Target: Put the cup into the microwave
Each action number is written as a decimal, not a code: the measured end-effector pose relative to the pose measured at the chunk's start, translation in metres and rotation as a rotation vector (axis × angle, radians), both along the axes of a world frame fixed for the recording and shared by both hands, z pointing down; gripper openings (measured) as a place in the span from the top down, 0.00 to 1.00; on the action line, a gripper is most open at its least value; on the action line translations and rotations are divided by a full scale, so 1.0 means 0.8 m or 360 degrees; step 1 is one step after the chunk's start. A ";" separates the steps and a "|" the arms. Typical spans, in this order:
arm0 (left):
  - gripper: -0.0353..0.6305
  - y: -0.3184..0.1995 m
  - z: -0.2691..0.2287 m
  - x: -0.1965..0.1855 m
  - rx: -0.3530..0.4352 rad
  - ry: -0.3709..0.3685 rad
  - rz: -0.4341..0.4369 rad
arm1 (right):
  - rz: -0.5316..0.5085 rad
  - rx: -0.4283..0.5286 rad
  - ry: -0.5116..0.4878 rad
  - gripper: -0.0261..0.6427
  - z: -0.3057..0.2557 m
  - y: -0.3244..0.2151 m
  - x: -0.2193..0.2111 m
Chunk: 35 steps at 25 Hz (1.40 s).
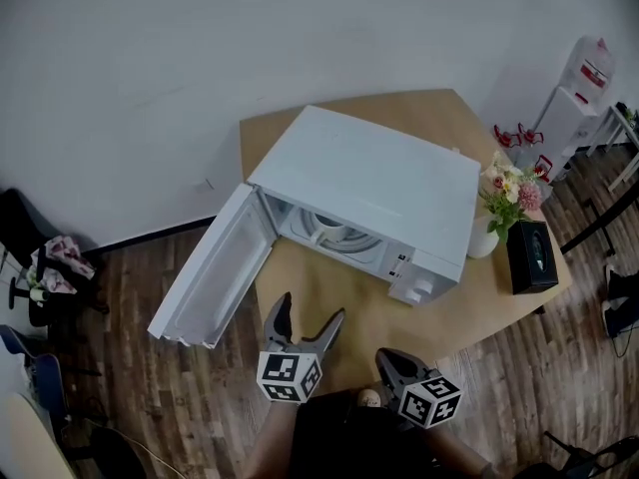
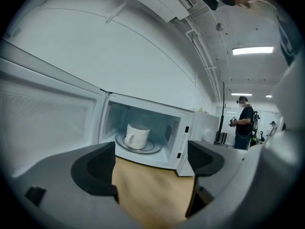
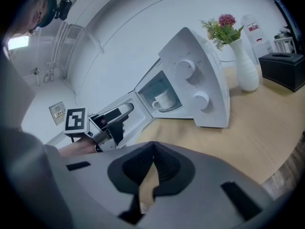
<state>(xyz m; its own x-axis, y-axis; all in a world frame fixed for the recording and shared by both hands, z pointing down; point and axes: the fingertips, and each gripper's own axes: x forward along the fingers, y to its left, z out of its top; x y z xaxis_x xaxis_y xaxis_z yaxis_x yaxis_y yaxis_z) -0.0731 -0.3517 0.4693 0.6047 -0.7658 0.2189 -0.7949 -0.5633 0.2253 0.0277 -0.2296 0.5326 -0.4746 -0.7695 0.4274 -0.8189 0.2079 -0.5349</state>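
Observation:
A white cup (image 1: 329, 231) stands on the glass turntable (image 2: 143, 148) inside the white microwave (image 1: 379, 183), whose door (image 1: 212, 267) hangs wide open to the left. In the left gripper view the cup (image 2: 137, 135) is ahead of the jaws, well apart from them. My left gripper (image 1: 310, 322) is open and empty, in front of the microwave's mouth above the wooden table (image 1: 329, 297). My right gripper (image 1: 391, 367) is shut on nothing, nearer to me. The right gripper view shows the cup (image 3: 164, 99) and the left gripper (image 3: 110, 120).
A white vase of flowers (image 1: 491, 228) and a black tissue box (image 1: 530, 255) stand right of the microwave. A water dispenser (image 1: 577, 108) is at the far right, chairs (image 1: 40, 257) at the left. A person (image 2: 245, 123) stands in the distance.

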 end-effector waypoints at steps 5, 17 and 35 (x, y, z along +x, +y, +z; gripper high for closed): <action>0.24 0.027 -0.002 -0.020 -0.0024 -0.0014 -0.0031 | -0.0088 0.0033 0.0000 0.97 -0.008 -0.013 -0.019; 0.67 0.073 -0.028 -0.073 -0.0034 -0.0054 -0.0206 | -0.0255 0.0118 0.0022 0.97 -0.043 -0.043 -0.061; 0.93 0.062 -0.076 -0.087 0.0056 -0.0053 -0.0145 | -0.0429 0.0569 0.0178 0.97 -0.172 -0.109 -0.062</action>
